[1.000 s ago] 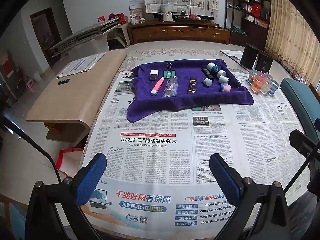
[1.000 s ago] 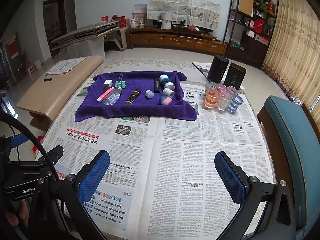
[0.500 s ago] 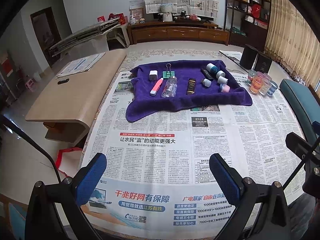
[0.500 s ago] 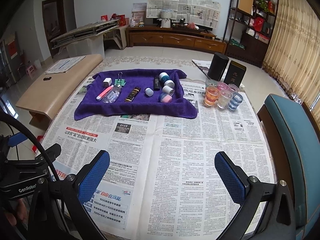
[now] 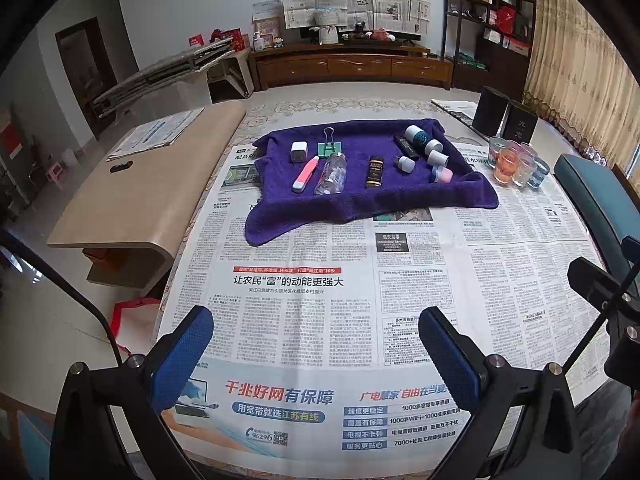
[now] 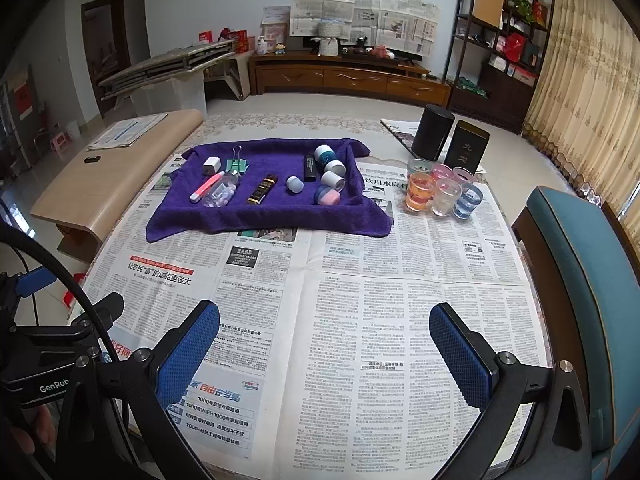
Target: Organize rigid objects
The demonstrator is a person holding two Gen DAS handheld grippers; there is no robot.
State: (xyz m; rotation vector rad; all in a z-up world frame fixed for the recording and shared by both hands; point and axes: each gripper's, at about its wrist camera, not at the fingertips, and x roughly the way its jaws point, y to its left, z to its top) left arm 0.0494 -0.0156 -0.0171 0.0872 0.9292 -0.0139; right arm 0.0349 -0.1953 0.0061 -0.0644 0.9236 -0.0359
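Observation:
A purple towel (image 5: 360, 200) (image 6: 272, 212) lies at the far side of the newspaper-covered table. On it rest a white charger (image 5: 299, 151), a green binder clip (image 5: 329, 145), a pink pen (image 5: 306, 173), a clear bottle (image 5: 332, 172), a dark tube (image 5: 375, 172) and several small capped jars (image 6: 332, 178). My left gripper (image 5: 316, 354) hovers open over the near newspaper, well short of the towel. My right gripper (image 6: 324, 354) is open too, nothing between its blue pads.
Several small coloured glasses (image 6: 440, 190) stand right of the towel, with two dark canisters (image 6: 448, 138) behind. A teal chair (image 6: 580, 280) sits at the right edge. A low wooden bench (image 5: 148, 192) runs along the left. Bare newspaper (image 6: 360, 300) fills the near half.
Both views have drawn back very slightly, so the towel looks a little farther away. Both grippers stay open and nothing on the towel has moved.

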